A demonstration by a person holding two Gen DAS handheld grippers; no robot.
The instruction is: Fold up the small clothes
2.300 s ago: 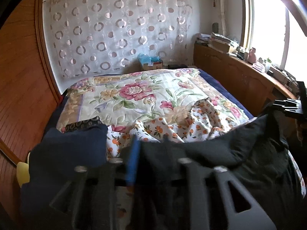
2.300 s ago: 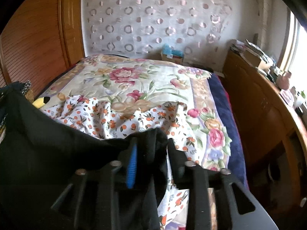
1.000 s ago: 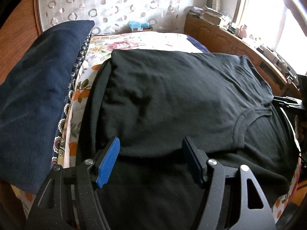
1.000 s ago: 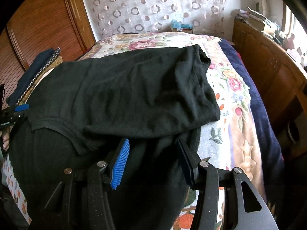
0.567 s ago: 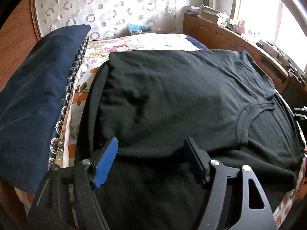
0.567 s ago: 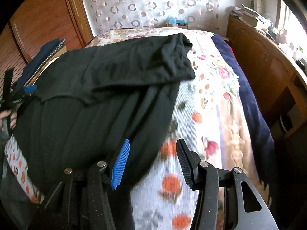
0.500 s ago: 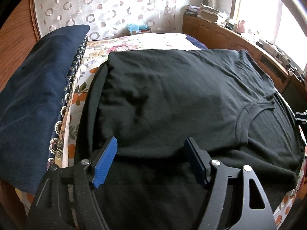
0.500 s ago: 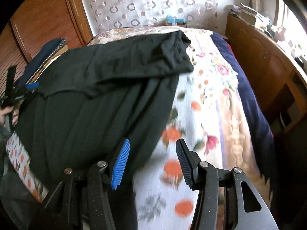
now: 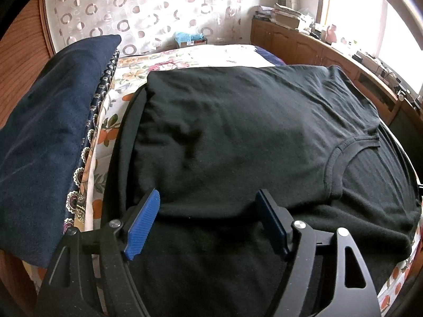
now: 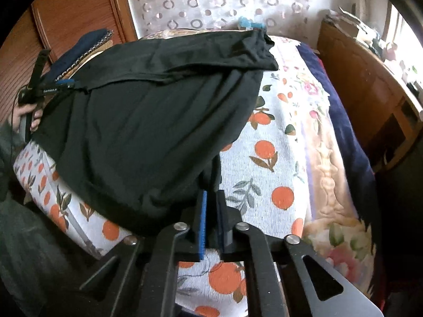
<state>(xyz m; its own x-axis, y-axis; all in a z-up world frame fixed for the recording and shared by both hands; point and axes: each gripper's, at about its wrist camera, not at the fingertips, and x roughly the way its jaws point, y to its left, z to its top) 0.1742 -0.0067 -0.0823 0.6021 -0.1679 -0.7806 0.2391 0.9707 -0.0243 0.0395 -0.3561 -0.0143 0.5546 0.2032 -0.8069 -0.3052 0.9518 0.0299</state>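
A black T-shirt (image 9: 238,132) lies across the bed, its upper half folded over the lower so the neckline shows at the right. My left gripper (image 9: 208,211) is open above the shirt's near left part, its blue pads apart and pressing nothing. In the right wrist view the same shirt (image 10: 145,119) spreads to the left, and my right gripper (image 10: 211,211) is shut on its near right corner. Far left in that view, a hand (image 10: 23,116) holds the left gripper (image 10: 66,84) at the shirt's other side.
A folded navy garment (image 9: 47,132) lies left of the shirt. The orange-print sheet (image 10: 264,185) covers the floral quilt (image 10: 330,179). A cluttered wooden cabinet (image 10: 370,79) runs along the right of the bed, and a wooden wardrobe (image 10: 74,13) stands at the left.
My right gripper slid right along the shirt's near edge to its corner and closed on it. The left gripper kept its place and stayed open.
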